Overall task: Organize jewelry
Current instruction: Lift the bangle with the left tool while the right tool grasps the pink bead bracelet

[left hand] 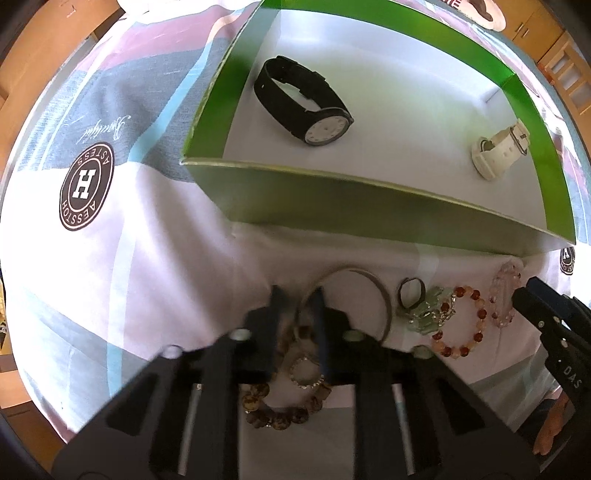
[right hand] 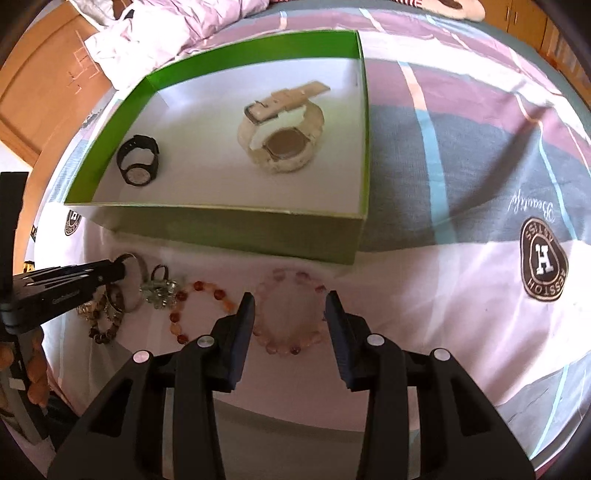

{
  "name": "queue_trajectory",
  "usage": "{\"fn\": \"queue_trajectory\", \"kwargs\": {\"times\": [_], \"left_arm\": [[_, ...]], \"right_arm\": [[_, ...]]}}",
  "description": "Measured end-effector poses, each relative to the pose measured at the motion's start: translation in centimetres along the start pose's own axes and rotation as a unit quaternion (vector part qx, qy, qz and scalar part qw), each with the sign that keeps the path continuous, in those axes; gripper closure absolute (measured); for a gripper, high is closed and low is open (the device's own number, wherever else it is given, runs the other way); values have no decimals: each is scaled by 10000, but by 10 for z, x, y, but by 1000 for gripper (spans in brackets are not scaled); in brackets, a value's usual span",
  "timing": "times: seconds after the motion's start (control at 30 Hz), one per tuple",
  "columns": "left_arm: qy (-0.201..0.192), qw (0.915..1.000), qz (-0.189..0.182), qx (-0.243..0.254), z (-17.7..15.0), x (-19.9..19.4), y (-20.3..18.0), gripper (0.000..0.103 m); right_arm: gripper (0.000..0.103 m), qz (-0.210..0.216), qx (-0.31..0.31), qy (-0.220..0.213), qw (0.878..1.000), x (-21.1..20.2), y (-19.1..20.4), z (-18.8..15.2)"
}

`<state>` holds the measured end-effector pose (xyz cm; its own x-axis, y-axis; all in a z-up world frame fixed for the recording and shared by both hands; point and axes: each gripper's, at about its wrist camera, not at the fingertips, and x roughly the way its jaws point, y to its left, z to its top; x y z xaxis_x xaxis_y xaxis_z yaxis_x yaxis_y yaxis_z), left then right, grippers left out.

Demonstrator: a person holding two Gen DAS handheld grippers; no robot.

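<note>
A green box [left hand: 369, 206] [right hand: 229, 229] holds a black watch [left hand: 303, 99] [right hand: 138, 162] and a white watch [left hand: 498, 147] [right hand: 282, 142]. In front of it on the bedspread lie a silver bangle [left hand: 384, 295], a crystal ring [left hand: 424, 310] [right hand: 159, 290], an orange bead bracelet [left hand: 461, 321] [right hand: 199, 310], a pink bead bracelet [left hand: 502, 295] [right hand: 291, 314] and a brown bead bracelet [left hand: 280, 410] [right hand: 105, 325]. My left gripper [left hand: 297, 295] has its jaws nearly closed around the bangle's left rim. My right gripper [right hand: 290, 302] is open, its fingers straddling the pink bracelet.
A striped bedspread with round logos [left hand: 86, 186] [right hand: 543, 258] covers the bed. A small beaded ring [left hand: 304, 371] lies by the brown bracelet. Crumpled white bedding [right hand: 147, 33] lies behind the box. Wooden cabinets [left hand: 554, 48] stand around the bed.
</note>
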<state>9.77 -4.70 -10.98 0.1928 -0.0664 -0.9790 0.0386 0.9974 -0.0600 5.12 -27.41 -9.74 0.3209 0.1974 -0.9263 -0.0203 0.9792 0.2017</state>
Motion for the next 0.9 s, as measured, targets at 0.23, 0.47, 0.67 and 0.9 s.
{"fn": "queue_trajectory", "kwargs": {"times": [0.23,0.47,0.67,0.9], "left_arm": [[7,9999,-99,-19,-4,0,6,94],[-26,9999,22,116,-7,2,-2,90],[-141,9995,167,242,-9,1,-10,93],[-435,9982,160,389,-12,-13,-21,99]], "right_arm": [[63,-505,14,-35,9987,2,-7,-1],[63,-723,-296,48,9969,15,4,-5],[79,-747,-504,-46,9959,16,11,-7],[95,-408,-635,-304,9967,1,23,-11]]}}
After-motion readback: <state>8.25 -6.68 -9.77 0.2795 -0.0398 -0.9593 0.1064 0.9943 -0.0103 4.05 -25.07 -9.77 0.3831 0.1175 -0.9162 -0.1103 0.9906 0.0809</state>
